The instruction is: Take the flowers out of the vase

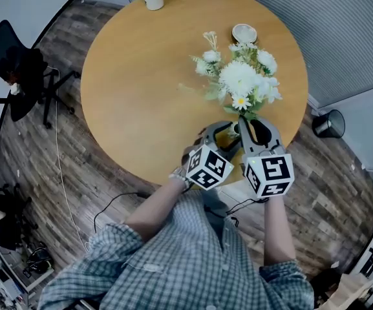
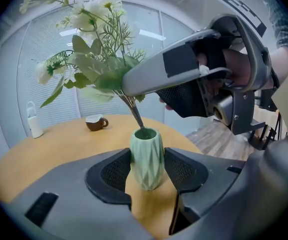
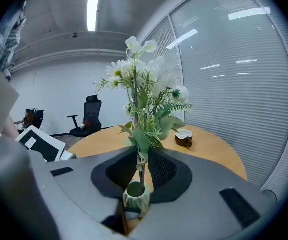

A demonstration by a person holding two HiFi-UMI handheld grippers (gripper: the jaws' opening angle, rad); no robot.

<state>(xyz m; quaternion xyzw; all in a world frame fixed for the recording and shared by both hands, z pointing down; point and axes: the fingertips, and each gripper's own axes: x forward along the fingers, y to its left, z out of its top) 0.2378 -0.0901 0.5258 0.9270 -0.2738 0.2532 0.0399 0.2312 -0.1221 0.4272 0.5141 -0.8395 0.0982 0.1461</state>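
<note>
Gripping vase point(image 2: 146, 156), left tongs point(image 2: 147, 171); right tongs point(image 3: 140, 172) pinching flower stems point(image 3: 142, 160).

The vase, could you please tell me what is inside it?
Only the stems show, entering the vase through its mouth. Their lower ends and any water are hidden by its wall.

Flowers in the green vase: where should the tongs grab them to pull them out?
Grab the bare stems just above the mouth of the green vase, coming from the side. The flowers spread wide and soft on top, but the stems bunch into one thin bundle there. The right tongs pinch that spot, while the left tongs hug the vase.
</note>
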